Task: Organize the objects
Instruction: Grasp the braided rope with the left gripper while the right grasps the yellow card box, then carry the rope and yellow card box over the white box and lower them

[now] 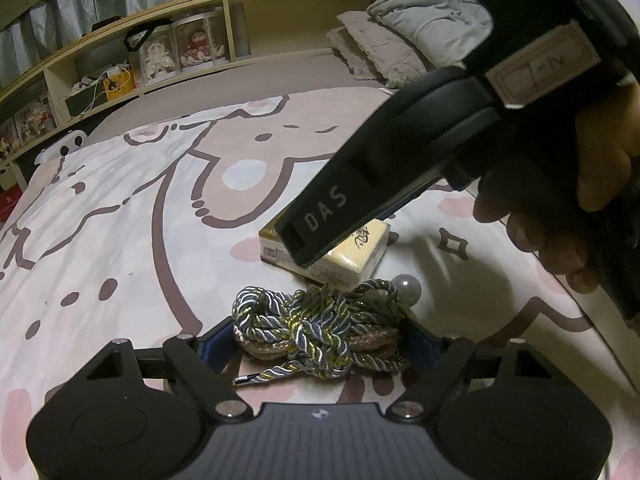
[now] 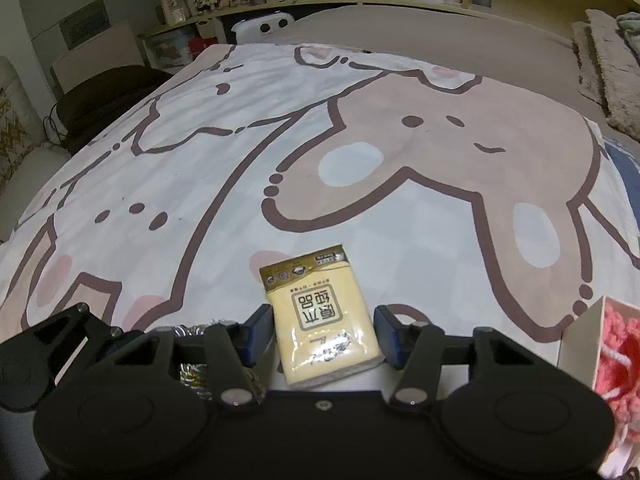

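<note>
A twisted grey, gold and green rope bundle (image 1: 320, 332) lies on the bedspread between the open fingers of my left gripper (image 1: 322, 338); contact with the pads is unclear. A yellow tissue pack (image 2: 324, 324) lies between the open fingers of my right gripper (image 2: 322, 336), with gaps on both sides. In the left wrist view the pack (image 1: 348, 256) lies just beyond the rope, partly under the right gripper's black body (image 1: 360, 200), held by a hand. A grey pearl-like ball (image 1: 406, 288) sits at the rope's right end.
A cartoon-print bedspread (image 2: 200, 140) covers the bed. A box with pink and red contents (image 2: 612, 364) stands at the right edge. Folded towels and a grey garment (image 1: 420, 28) lie at the far right. Shelves with dolls and clutter (image 1: 168, 52) line the back.
</note>
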`<state>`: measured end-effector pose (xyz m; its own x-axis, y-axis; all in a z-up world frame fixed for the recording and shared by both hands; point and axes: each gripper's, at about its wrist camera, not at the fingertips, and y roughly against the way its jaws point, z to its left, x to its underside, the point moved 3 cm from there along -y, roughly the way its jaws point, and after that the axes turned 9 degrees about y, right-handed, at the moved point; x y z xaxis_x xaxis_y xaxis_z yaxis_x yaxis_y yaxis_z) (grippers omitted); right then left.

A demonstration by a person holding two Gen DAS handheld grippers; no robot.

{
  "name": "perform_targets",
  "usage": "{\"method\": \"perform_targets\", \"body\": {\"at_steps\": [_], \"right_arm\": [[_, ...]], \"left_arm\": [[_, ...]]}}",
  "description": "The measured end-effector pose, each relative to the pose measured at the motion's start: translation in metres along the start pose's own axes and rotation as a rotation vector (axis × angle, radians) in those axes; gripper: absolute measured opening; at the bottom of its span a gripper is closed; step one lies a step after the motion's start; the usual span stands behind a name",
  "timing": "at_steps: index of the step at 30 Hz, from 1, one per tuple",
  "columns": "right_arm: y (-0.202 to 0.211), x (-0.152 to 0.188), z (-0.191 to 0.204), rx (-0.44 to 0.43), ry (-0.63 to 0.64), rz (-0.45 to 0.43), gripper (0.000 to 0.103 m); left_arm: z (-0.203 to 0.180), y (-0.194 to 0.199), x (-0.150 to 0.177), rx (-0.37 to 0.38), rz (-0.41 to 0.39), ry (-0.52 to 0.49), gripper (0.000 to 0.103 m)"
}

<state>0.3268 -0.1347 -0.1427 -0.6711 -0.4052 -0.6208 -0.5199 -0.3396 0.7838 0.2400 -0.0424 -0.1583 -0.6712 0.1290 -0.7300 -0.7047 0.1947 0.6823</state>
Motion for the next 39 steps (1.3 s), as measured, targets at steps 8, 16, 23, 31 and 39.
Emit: {"method": "perform_targets", "body": {"at_steps": [8, 16, 23, 31, 39], "right_arm": [[0.035, -0.009, -0.004, 0.025, -0.035, -0.072, 0.055], [0.085, -0.012, -0.008, 0.071, -0.074, -0.14, 0.055], [0.124, -0.004, -0.008, 0.101, -0.098, -0.164, 0.055], [0.164, 0.015, -0.006, 0.132, -0.16, -0.197, 0.055], [0.207, 0.043, 0.0, 0.169, -0.207, -0.232, 0.055]], "left_arm": [[0.006, 0.014, -0.011, 0.014, -0.027, 0.03, 0.083], [0.011, 0.045, -0.028, 0.036, -0.076, 0.074, 0.083], [0.012, 0.079, -0.04, 0.055, -0.108, 0.113, 0.083], [0.016, 0.112, -0.045, 0.065, -0.137, 0.157, 0.083], [0.006, 0.138, -0.041, 0.097, -0.148, 0.146, 0.083]]}}
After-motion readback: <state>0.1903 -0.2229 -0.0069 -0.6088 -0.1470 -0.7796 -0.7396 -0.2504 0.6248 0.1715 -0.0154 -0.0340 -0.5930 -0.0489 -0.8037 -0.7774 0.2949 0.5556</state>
